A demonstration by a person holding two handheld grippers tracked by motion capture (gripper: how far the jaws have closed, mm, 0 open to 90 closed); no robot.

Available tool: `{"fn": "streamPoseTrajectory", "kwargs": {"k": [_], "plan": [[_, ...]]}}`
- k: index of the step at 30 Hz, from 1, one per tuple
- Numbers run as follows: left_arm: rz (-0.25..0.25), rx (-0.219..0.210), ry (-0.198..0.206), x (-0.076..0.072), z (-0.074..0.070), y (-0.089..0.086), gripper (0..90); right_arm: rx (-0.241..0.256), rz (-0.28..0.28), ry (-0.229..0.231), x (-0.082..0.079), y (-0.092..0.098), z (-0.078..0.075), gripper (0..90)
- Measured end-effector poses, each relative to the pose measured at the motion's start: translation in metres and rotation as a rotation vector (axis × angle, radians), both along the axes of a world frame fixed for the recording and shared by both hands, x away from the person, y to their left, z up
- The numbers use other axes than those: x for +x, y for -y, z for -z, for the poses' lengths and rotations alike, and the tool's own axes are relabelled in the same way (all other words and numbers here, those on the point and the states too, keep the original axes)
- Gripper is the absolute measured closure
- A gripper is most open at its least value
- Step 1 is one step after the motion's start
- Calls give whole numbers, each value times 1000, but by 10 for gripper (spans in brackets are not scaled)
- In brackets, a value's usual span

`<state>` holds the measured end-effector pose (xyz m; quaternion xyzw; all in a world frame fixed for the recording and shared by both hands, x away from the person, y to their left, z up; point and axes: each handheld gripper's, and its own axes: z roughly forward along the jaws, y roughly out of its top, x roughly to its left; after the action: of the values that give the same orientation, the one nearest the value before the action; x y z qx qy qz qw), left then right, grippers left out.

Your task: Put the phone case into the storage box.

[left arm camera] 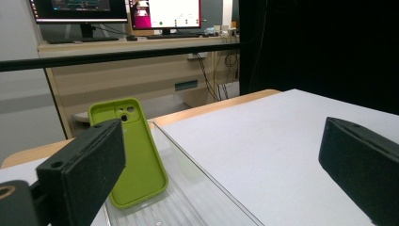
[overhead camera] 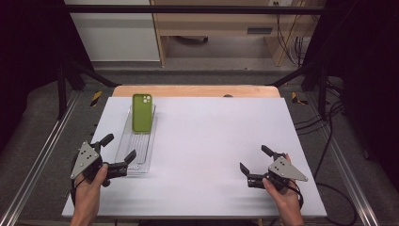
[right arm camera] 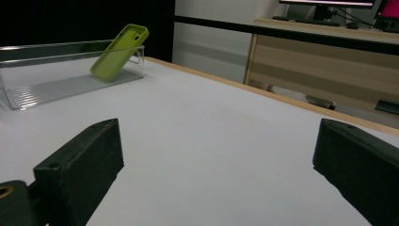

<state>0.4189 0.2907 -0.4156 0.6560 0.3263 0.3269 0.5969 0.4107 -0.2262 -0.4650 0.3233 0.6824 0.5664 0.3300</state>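
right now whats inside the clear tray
Just a green phone case, propped tilted against the far end wall of the clear tray. The ribbed floor under the case is covered.

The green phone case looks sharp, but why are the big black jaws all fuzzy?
In the left gripper view the jaws sit very close to the camera, so they blur, while the phone case farther off stays crisp; the right gripper view blurs its jaws likewise; the high view is evenly lit, with dark edges.
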Motion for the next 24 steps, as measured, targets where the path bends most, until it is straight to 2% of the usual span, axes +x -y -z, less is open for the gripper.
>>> {"fn": "streamPoseTrajectory", "kwargs": {"k": [17, 20, 24], "plan": [[-6, -12, -16, -3, 13, -4, 8, -6, -4, -3, 0, -2, 1, 23], [-10, -25, -19, -3, 13, -6, 8, -4, -1, 0, 0, 0, 0, 23], [-13, -19, -15, -3, 16, -7, 8, -1, 3, 3, -1, 1, 0, 23]]}}
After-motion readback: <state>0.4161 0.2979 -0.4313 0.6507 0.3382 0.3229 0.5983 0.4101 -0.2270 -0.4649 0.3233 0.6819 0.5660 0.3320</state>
